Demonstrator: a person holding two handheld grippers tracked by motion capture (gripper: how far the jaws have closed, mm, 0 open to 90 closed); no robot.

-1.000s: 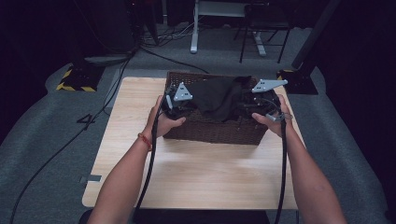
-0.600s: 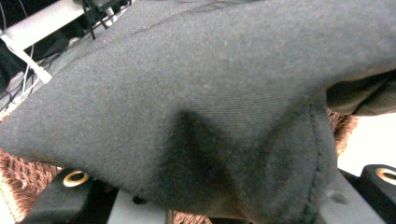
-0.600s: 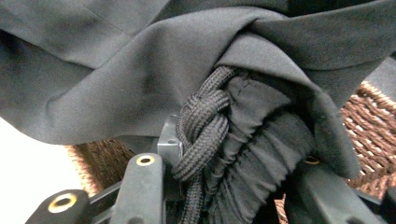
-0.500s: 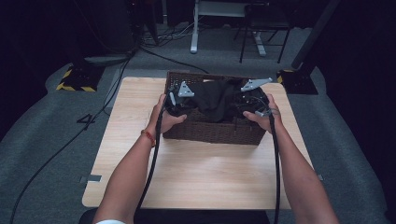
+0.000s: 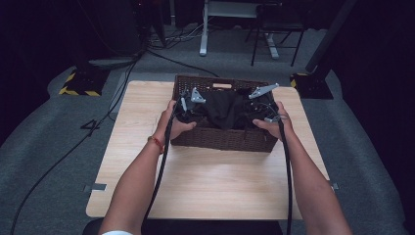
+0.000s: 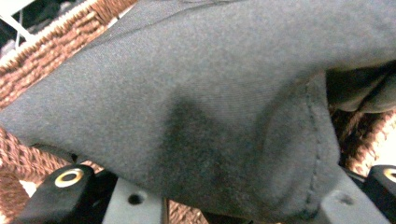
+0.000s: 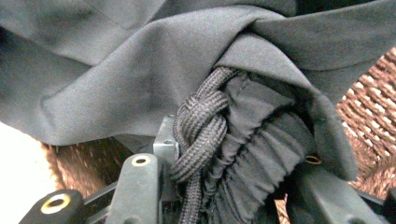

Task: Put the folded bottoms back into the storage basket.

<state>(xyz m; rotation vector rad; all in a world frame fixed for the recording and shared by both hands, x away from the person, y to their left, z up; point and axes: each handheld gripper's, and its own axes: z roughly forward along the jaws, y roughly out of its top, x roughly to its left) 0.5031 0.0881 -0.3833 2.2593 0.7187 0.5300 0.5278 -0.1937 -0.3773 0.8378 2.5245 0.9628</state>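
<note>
- While the dark garment (image 5: 226,108) hangs stretched left-right over the basket (image 5: 222,138) at frame centre, both ends are held.
- Left hand-held gripper (image 5: 188,105) is clamped on the cloth, right hand-held gripper (image 5: 262,111) on the drawstring waistband (image 7: 243,135).

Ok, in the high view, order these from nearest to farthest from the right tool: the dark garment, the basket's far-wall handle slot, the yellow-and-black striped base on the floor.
1. Dark garment: bunched in the wicker basket, right at the right tool.
2. Handle slot: in the basket's far wall, up and left of the tool.
3. Striped base: on the floor beyond the table's far-left corner.
</note>
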